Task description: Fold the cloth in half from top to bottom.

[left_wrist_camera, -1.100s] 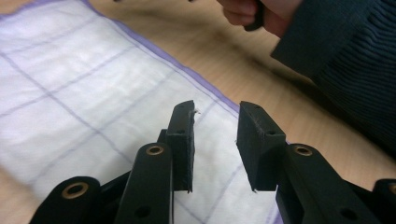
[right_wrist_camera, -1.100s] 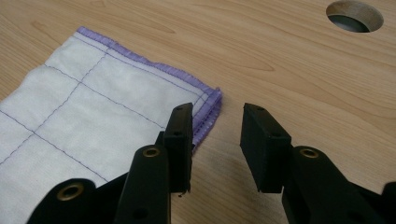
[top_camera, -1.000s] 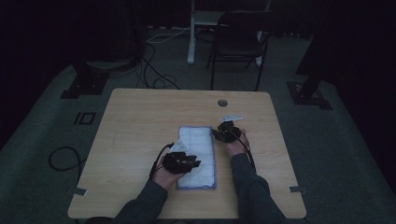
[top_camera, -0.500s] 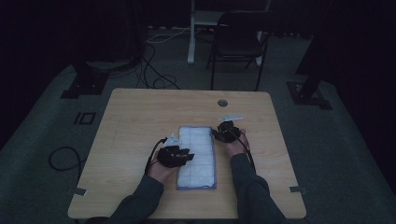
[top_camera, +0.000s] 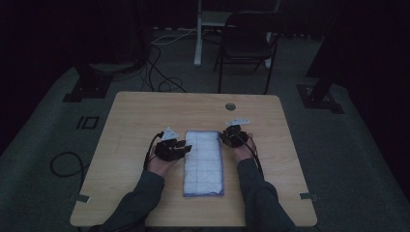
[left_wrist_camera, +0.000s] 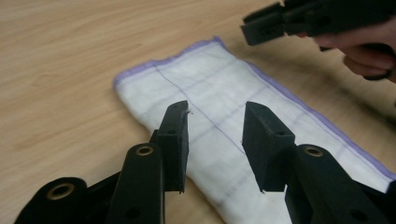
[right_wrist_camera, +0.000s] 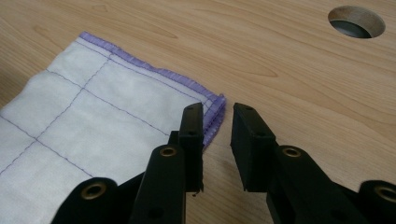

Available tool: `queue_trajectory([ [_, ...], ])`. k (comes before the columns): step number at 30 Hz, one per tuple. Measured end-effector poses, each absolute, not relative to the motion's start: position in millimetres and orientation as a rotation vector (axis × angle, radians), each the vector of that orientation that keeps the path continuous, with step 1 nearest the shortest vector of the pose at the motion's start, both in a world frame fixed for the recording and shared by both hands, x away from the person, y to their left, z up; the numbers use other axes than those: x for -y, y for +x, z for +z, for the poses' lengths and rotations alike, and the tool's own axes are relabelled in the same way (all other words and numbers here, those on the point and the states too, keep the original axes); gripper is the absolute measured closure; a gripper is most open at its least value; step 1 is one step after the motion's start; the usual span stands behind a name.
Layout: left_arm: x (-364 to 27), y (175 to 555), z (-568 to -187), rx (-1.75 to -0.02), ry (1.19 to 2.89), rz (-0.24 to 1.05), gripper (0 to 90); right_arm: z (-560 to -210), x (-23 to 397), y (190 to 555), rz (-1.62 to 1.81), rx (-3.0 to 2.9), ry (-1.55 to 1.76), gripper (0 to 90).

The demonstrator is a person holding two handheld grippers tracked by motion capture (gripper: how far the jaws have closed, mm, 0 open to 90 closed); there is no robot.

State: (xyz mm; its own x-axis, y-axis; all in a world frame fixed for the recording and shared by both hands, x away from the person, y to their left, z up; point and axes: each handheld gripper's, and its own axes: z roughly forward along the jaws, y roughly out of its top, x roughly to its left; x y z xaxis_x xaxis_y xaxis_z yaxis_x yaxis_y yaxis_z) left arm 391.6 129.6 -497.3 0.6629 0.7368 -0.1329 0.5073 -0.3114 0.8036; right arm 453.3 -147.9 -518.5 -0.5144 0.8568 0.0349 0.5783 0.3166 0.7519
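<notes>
A folded white cloth [top_camera: 204, 162] with purple stitching and a purple hem lies lengthwise in the middle of the wooden table [top_camera: 135, 121]. My left gripper [top_camera: 185, 147] is at the cloth's left edge. In the left gripper view its jaws [left_wrist_camera: 217, 109] stand open above the cloth [left_wrist_camera: 219, 84]; they have just been opening, and nothing is pinched between them. My right gripper [top_camera: 224, 137] is at the cloth's far right corner. In the right gripper view its jaws [right_wrist_camera: 218, 112] have just been closing and are open a narrow gap at that corner [right_wrist_camera: 212, 105], pads apart from it.
A round cable hole [right_wrist_camera: 357, 21] is cut in the table beyond the cloth's corner, also seen as hole [top_camera: 230, 106] from above. A dark chair [top_camera: 246, 43] and floor cables [top_camera: 159, 72] lie past the far edge. Bare wood flanks the cloth.
My left gripper has moved away from the person along the cloth's left edge, off the near part of the cloth. The right hand has stayed put at the far corner.
</notes>
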Motion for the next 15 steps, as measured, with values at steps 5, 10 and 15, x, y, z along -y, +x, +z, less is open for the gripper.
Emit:
queue_trajectory([
  [5, -132, 403, -501, -0.994, 1.975, 0.355, 61.5, -523, 148, 456, 1.016, -2.208, 1.316, 75.2],
  [10, -133, 415, -506, -1.027, 1.975, 0.37, 61.5, -524, 145, 457, 1.032, -2.215, 1.313, 68.5],
  [15, -132, 425, -513, -1.055, 1.981, 0.381, 61.4, -524, 141, 457, 1.052, -2.216, 1.321, 64.4],
])
